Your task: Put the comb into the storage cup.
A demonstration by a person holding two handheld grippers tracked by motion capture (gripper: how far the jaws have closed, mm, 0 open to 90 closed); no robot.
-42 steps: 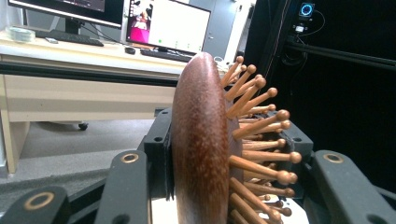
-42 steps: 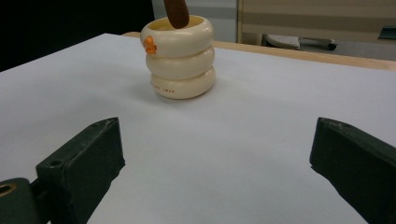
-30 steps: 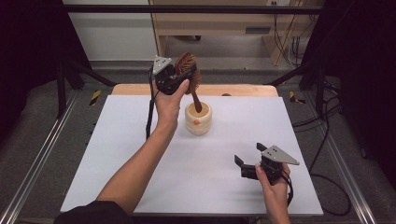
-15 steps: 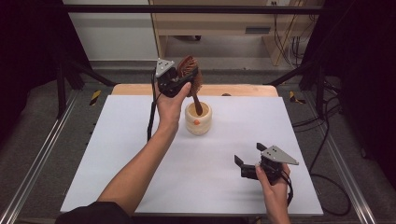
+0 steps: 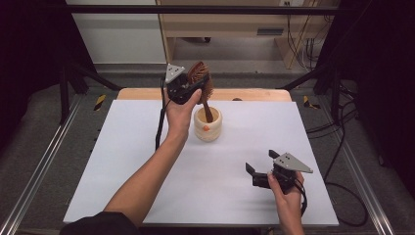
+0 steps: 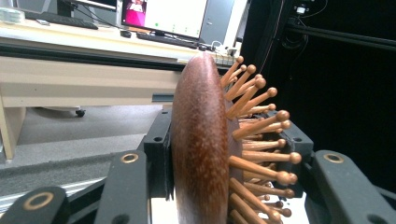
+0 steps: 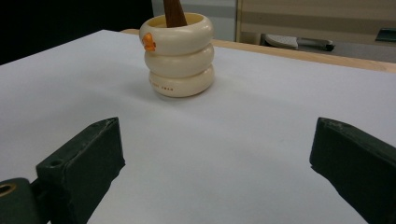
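Hairbrush [image 5: 200, 80] head clamped in the left tongs [image 5: 188, 90], handle angling down into the cream holder [image 5: 207, 125] at the bench's [image 5: 122, 161] far middle. Right tongs [image 5: 259, 174] gape empty, well apart near the front edge, so the left hand is nearer.

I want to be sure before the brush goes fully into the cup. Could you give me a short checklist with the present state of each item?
1. Left claw shut on the hairbrush head: ok, jaws press both sides.
2. Brush handle inside the cream cup: ok, its tip is in the opening.
3. Cup upright on the white table: ok.
4. Handle reaches the cup bottom: cannot tell, the wall hides it.
5. Right claw open and apart from the cup: ok, nothing between its jaws.
6. Brush will stand alone after release: cannot tell; it leans, so the cup may tip.
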